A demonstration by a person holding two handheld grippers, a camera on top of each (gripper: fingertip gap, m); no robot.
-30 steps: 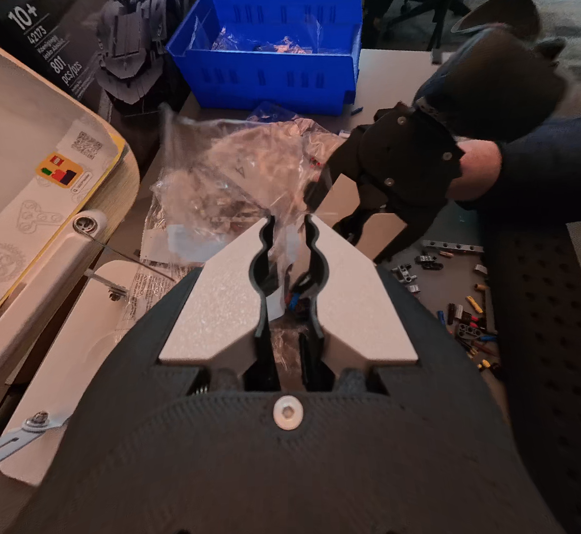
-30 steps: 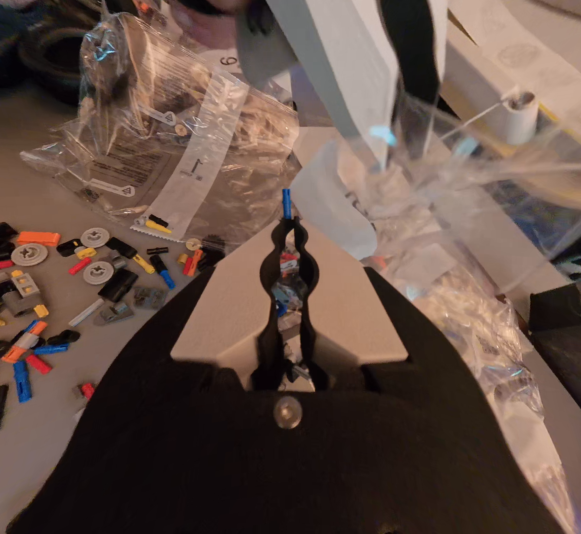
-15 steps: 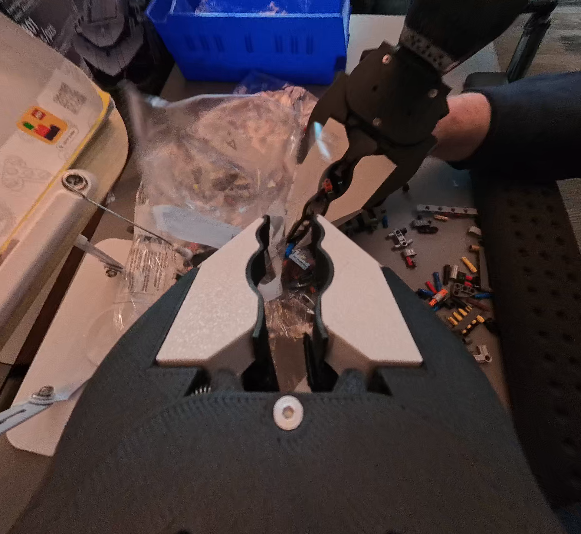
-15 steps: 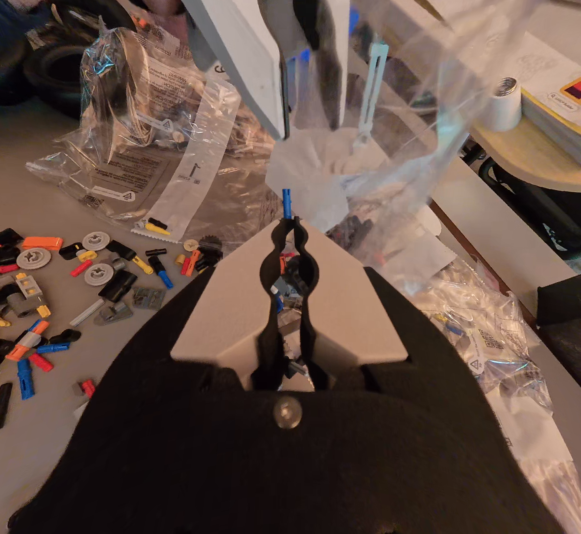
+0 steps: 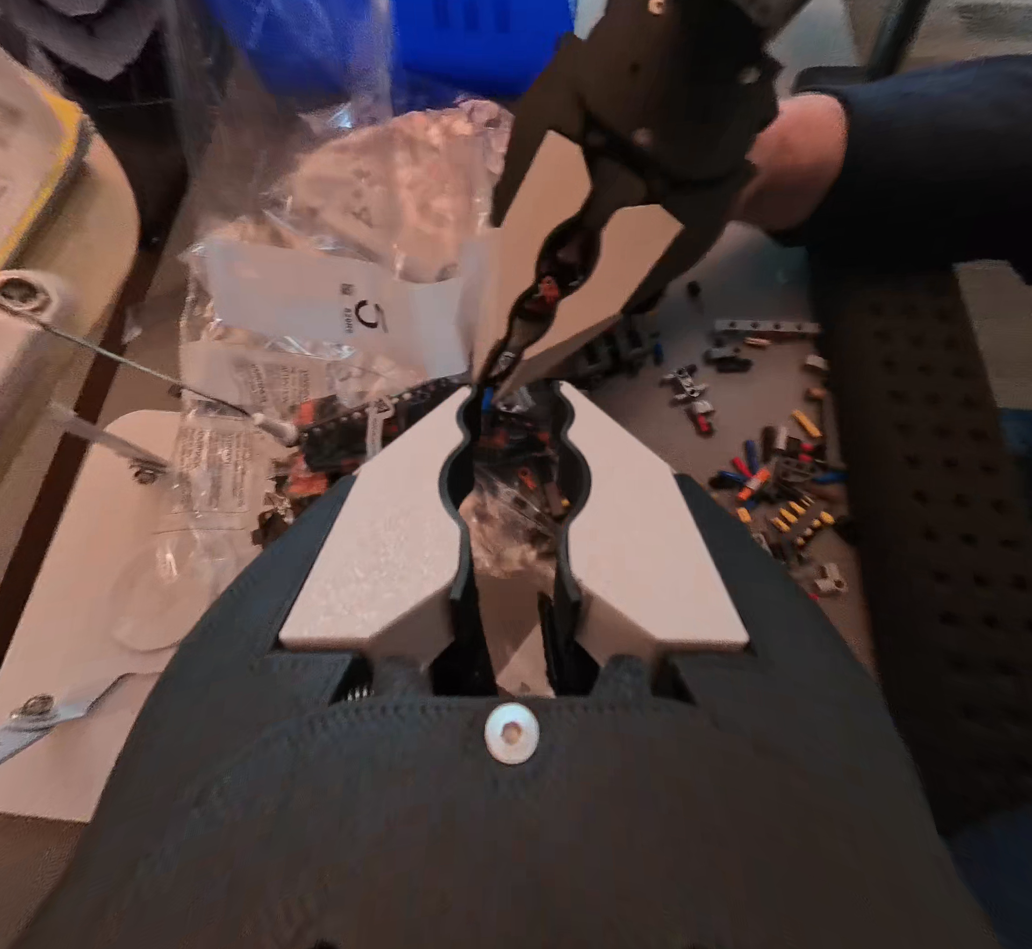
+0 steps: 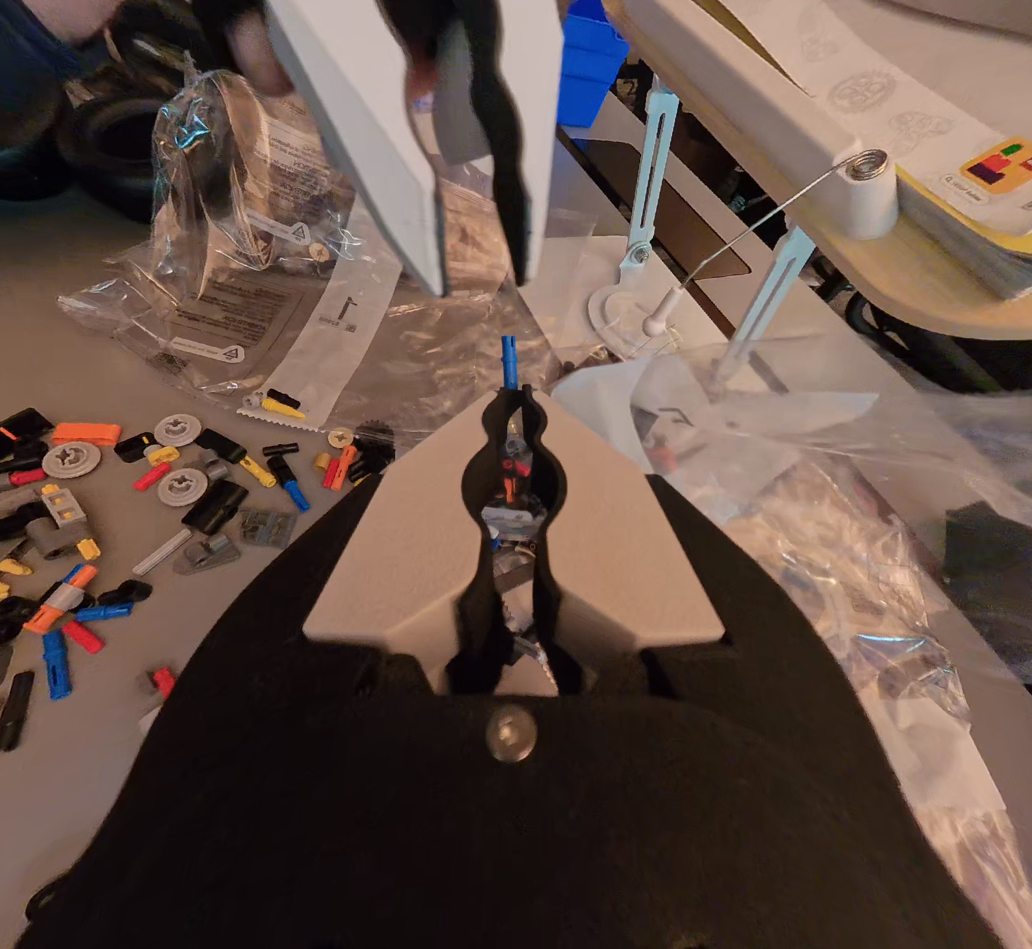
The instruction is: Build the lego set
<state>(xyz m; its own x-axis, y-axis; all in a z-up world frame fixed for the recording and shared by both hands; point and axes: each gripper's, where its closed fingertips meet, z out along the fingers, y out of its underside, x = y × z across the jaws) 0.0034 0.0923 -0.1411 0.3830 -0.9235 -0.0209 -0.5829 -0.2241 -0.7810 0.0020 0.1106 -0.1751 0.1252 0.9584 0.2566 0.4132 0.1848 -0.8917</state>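
My right gripper (image 6: 511,391) is shut on a small blue pin (image 6: 508,363) that sticks out past its fingertips. In the left wrist view the right gripper (image 5: 490,383) reaches down from the upper right, with the pin (image 5: 488,398) just at my left gripper's tips. My left gripper (image 5: 516,400) is open, its jaws apart with nothing clamped; it also shows in the right wrist view (image 6: 481,285), pointing down above the pin. A clear bag of pieces (image 5: 346,307) lies under both grippers, and it appears blurred in the right wrist view (image 6: 754,419).
Loose small pieces lie on the grey table (image 6: 167,475), also seen in the left wrist view (image 5: 782,475). Another clear bag (image 6: 251,263) lies behind them, near black tyres (image 6: 111,140). A blue bin (image 5: 474,0), a booklet on a white stand (image 6: 949,185) and a black perforated mat (image 5: 921,419) border the area. Spacing between my two grippers at the tips: around 4 cm.
My left gripper's jaws have spread and the clear bag that hung from them has dropped to the table. The right gripper, still holding the blue pin, has come closer to the left one.
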